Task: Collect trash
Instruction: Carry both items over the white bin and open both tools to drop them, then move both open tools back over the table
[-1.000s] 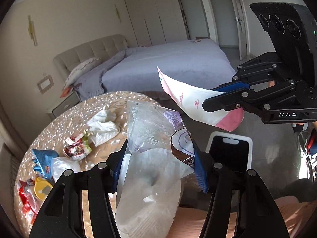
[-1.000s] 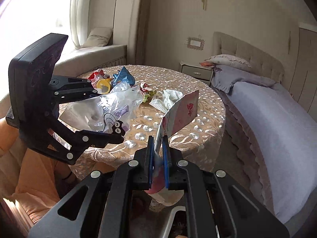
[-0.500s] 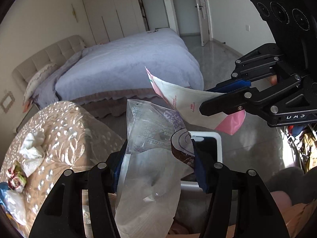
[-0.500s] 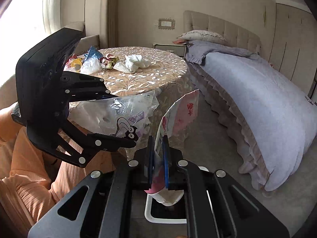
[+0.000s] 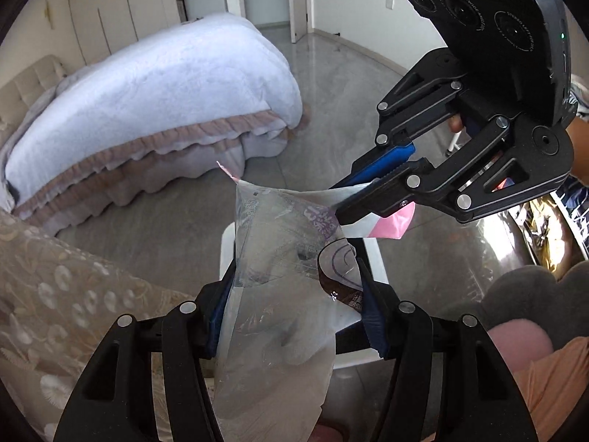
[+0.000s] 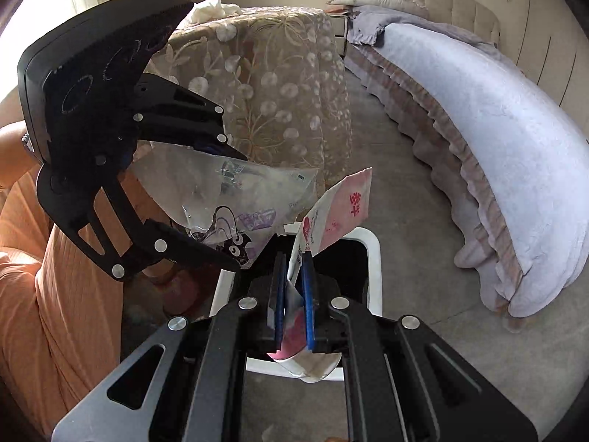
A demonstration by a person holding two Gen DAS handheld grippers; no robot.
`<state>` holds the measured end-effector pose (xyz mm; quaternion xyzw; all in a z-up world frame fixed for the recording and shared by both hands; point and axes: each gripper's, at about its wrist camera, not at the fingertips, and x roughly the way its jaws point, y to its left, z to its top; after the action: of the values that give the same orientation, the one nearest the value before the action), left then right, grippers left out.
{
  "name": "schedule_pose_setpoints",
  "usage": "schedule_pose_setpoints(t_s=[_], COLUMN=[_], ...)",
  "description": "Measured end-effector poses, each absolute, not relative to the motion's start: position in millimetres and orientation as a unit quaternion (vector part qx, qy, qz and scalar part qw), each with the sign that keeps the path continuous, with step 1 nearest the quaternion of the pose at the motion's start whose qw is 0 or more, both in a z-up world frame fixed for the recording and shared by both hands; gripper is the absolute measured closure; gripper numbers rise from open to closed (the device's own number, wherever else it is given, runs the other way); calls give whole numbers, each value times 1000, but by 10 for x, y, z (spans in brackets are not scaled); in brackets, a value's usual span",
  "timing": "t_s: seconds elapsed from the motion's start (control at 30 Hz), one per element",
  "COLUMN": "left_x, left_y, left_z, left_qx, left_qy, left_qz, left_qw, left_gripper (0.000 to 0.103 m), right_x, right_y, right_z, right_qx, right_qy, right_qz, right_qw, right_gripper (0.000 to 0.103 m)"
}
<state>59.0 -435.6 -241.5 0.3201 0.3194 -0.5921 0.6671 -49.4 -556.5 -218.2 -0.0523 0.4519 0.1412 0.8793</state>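
Observation:
My left gripper [image 5: 296,276] has a clear plastic bag [image 5: 279,294] with a purple and brown print between its blue pads. Its jaws are opening, and the bag still touches both pads. To its upper right, my right gripper [image 5: 342,199] is shut on a pink and white wrapper [image 5: 390,224]. In the right wrist view the wrapper [image 6: 349,202] sticks up from the right gripper [image 6: 294,287], with the left gripper [image 6: 235,210] and the clear bag [image 6: 239,191] close on the left. A white bin [image 6: 371,258] with a dark inside stands on the floor under both grippers.
A round table under a beige flowered cloth [image 6: 276,73] rises just behind the bin, with crumpled tissue [image 6: 213,7] on top. A bed with a lilac cover [image 6: 497,129] fills the right. A person in orange clothing [image 6: 55,276] sits on the left. Grey floor lies between bed and bin.
Both grippers have swung away from the tabletop and down over the white bin, each keeping its piece. The trash on the table has left the left wrist view.

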Motion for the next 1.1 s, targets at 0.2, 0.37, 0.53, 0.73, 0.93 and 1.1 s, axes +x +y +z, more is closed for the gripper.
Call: schedule_pose_setpoints(t_s=[0.2, 0.37, 0.53, 0.73, 0.93, 1.1], left_x=[651, 635, 631, 592, 511, 470], left_y=[-4493, -4479, -4426, -4347, -4071, -3695], left_z=[-2663, -2705, -2603, -2363, -1912, -1564], left_qx=[346, 354, 345, 340, 310, 283], left_qy=[339, 345, 338, 316, 278, 256], left_qz=[-603, -607, -610, -605, -577, -527], left_qw=[633, 622, 628, 647, 703, 760], left_gripper=[5, 5, 5, 5, 5, 5], right_x=[-374, -364, -406, -441, -455, -437], right_y=[-5841, -5884, -5795, -5696, -5518, -5272], right_z=[-2444, -2473, -2455, -2276, -1824, -1401], right_qx=[-56, -62, -76, -92, -102, -97], right_qy=[482, 488, 487, 472, 419, 357], right_qz=[161, 170, 175, 172, 168, 176], right_qw=[860, 854, 852, 860, 886, 912], right_gripper=[4, 4, 4, 4, 4, 4])
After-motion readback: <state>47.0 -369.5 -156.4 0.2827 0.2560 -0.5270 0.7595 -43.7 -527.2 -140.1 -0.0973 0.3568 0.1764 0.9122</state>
